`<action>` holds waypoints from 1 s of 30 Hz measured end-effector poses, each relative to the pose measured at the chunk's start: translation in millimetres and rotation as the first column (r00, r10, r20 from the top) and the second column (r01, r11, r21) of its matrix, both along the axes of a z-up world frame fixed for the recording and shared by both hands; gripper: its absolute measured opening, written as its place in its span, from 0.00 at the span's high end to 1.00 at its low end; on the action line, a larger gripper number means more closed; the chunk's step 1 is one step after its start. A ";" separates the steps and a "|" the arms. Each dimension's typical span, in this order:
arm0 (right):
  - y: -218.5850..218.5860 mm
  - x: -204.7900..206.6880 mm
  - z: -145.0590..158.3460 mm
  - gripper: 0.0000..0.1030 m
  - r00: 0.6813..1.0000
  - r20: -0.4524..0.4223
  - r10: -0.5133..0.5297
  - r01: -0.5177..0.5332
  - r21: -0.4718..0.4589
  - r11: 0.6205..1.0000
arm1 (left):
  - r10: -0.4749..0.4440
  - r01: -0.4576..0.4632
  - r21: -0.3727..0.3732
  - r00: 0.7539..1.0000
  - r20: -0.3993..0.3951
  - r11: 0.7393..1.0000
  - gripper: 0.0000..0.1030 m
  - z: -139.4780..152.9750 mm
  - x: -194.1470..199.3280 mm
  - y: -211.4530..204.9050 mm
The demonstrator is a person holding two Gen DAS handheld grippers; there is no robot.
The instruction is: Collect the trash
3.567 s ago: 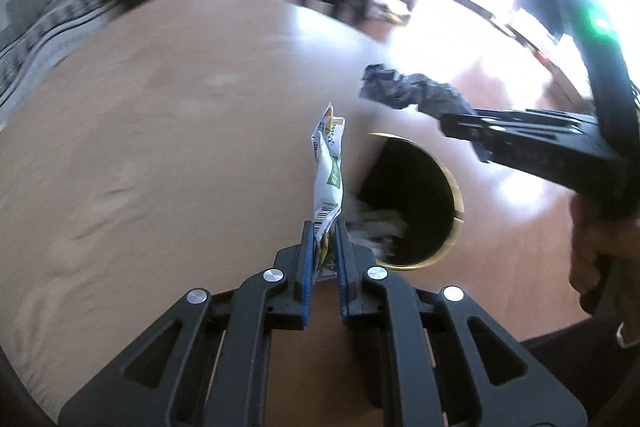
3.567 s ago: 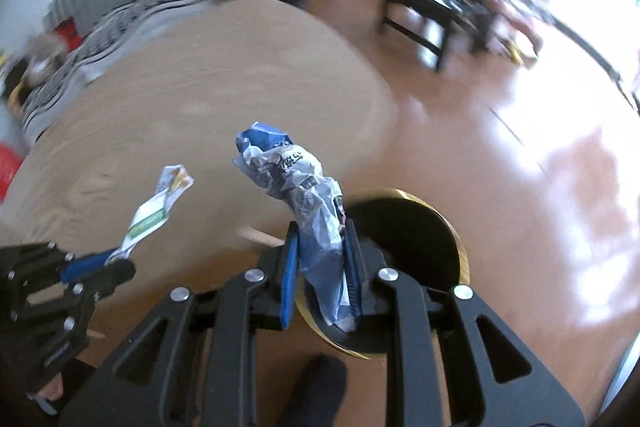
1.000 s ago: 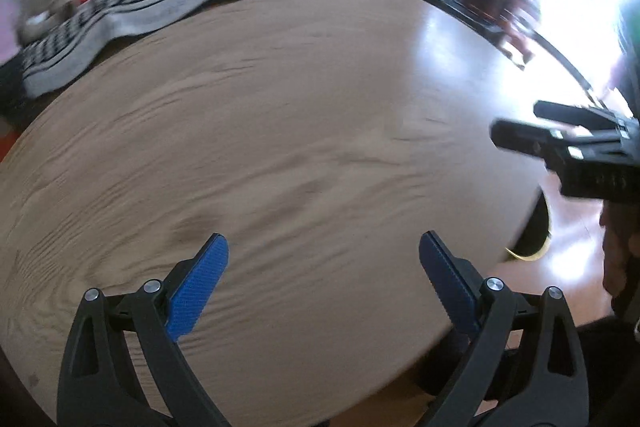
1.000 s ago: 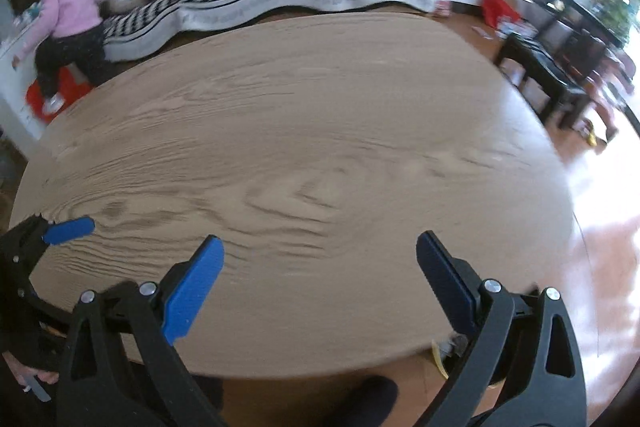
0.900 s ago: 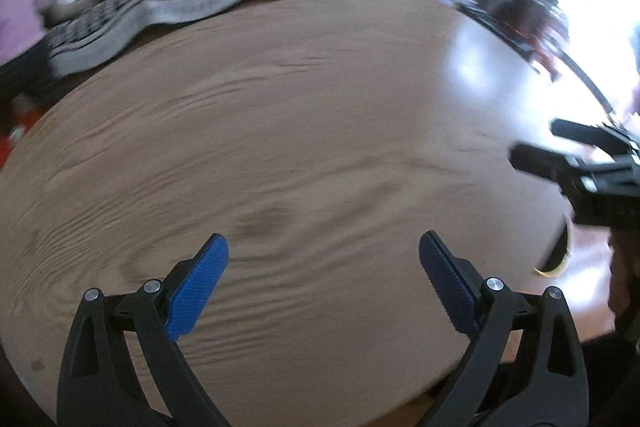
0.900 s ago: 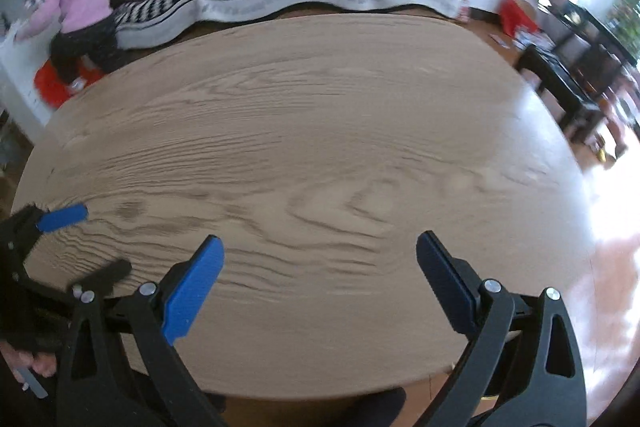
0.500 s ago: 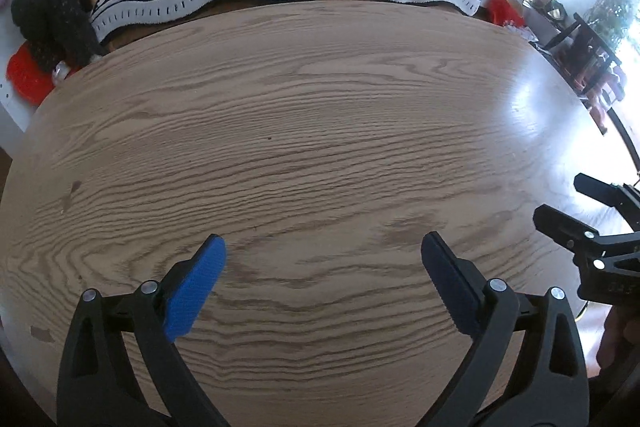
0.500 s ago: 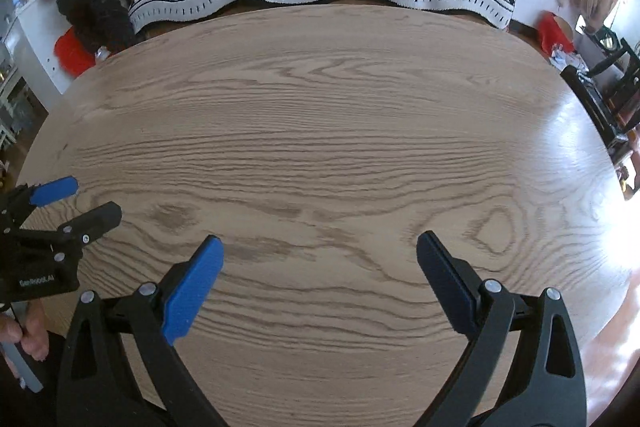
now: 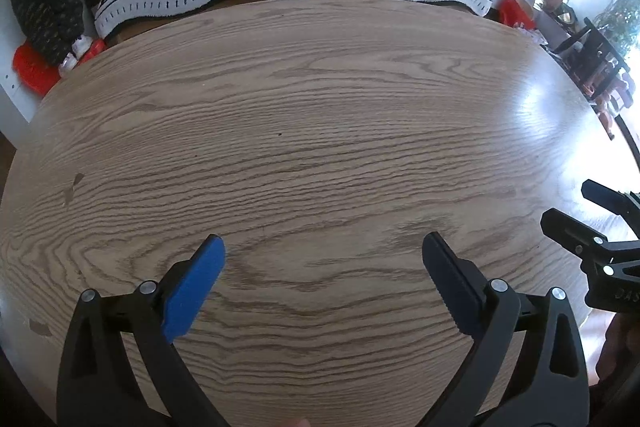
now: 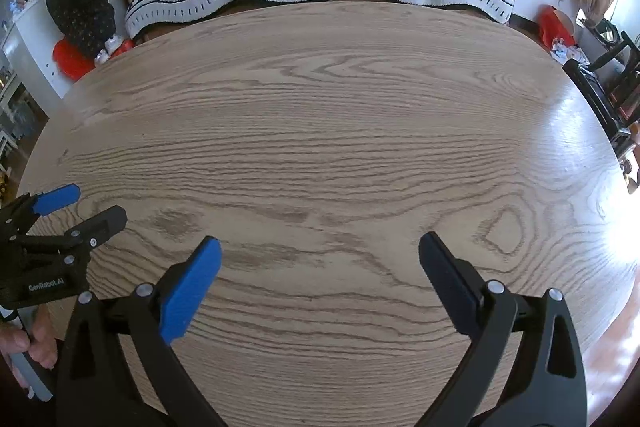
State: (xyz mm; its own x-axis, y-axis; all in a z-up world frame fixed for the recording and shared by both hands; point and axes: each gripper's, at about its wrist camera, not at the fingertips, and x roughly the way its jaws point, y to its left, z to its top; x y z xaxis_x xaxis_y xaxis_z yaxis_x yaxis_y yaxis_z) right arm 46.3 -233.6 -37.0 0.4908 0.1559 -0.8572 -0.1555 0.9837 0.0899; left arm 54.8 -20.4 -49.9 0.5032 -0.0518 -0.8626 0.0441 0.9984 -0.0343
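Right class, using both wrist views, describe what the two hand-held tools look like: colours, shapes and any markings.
Both the left tool and right tool have black angular frames with triangular cut-outs and silver rivets. Each finger carries a flat blue pad, and the dark pad opposite has a serrated edge. White "GenRobot.AI" lettering marks the left tool's body in the right wrist view.

Seen from my right wrist camera, my left gripper (image 10: 76,211) carries the only fully legible lettering: "GenRobot.AI", printed in white on its black body. From my left wrist camera, my right gripper (image 9: 576,211) shows faint embossed letters on its body, seemingly "DAS", cut off at the frame edge and not reliably readable.
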 end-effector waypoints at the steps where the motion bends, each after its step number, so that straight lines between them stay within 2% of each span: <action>1: -0.3 -0.2 -0.2 0.07 1.000 -0.001 0.001 -0.001 0.000 1.000 | 0.001 -0.001 0.001 1.000 0.001 1.000 0.07 0.5 -0.2 -0.7; 11: 0.8 -4.0 0.2 0.07 1.000 0.002 -0.001 0.001 -0.009 1.000 | -0.008 0.007 0.029 1.000 0.011 1.000 0.07 1.4 -2.2 -6.5; 30: -3.8 -7.0 2.0 0.07 1.000 0.006 -0.011 0.011 -0.016 1.000 | -0.006 0.006 0.029 1.000 0.010 1.000 0.07 1.0 -4.3 -7.8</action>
State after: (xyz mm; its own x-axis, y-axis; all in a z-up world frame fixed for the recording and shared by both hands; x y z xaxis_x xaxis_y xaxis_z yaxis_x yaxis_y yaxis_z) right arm 39.3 -237.4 -35.0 0.4974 0.1365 -0.8567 -0.1449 0.9867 0.0730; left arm 50.5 -28.2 -48.9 0.5118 -0.0304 -0.8586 0.0505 0.9987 -0.0052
